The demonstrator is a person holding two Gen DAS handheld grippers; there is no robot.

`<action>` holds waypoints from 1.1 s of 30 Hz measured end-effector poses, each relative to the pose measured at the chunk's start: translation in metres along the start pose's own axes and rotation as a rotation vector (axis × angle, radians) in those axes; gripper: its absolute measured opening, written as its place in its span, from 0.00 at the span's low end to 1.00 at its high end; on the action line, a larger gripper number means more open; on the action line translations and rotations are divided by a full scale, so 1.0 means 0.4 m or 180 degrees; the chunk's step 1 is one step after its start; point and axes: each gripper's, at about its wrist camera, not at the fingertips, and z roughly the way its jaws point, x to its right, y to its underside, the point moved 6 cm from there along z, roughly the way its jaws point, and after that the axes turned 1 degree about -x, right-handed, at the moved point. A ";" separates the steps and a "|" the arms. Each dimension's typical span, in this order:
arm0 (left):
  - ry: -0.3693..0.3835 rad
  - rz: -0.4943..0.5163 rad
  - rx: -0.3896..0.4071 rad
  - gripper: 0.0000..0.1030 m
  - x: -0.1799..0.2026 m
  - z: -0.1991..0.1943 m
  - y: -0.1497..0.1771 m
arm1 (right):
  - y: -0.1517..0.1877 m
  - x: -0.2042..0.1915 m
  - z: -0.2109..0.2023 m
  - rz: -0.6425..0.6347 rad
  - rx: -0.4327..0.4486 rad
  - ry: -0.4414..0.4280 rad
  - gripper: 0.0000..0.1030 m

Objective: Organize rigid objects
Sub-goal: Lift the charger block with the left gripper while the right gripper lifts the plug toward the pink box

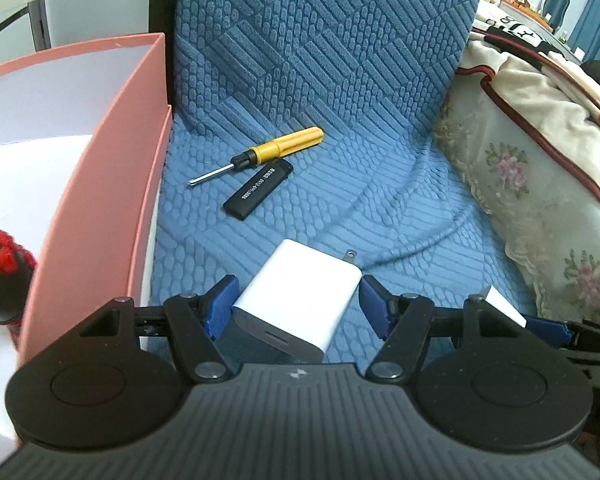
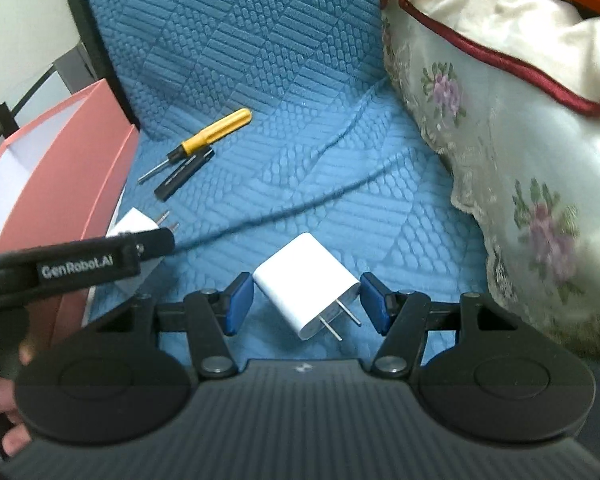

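Note:
A large white charger block (image 1: 296, 296) sits between the blue pads of my left gripper (image 1: 296, 306), which is shut on it, prongs pointing away. In the right wrist view the same block (image 2: 138, 220) shows ahead of the left gripper's black arm, beside the pink box. My right gripper (image 2: 306, 302) is shut on a smaller white plug adapter (image 2: 300, 280), prongs toward the camera. That adapter (image 1: 504, 304) also peeks in at the right of the left wrist view. A yellow-handled screwdriver (image 1: 278, 148) and a black lighter (image 1: 258, 190) lie side by side on the blue quilted seat (image 1: 340, 208).
A pink box (image 1: 100, 184) with a white inside stands open at the left, and a dark doll with a red bow (image 1: 4, 276) lies in it. The seat's quilted backrest (image 1: 320, 40) rises behind. Floral lace bedding (image 1: 540, 200) bounds the right. A person's hand (image 2: 0, 400) holds the left gripper.

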 end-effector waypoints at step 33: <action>0.0058 -0.0215 0.0309 0.69 -0.054 -0.252 -0.160 | -0.172 -0.127 -0.185 -0.0101 0.0335 -0.0338 0.60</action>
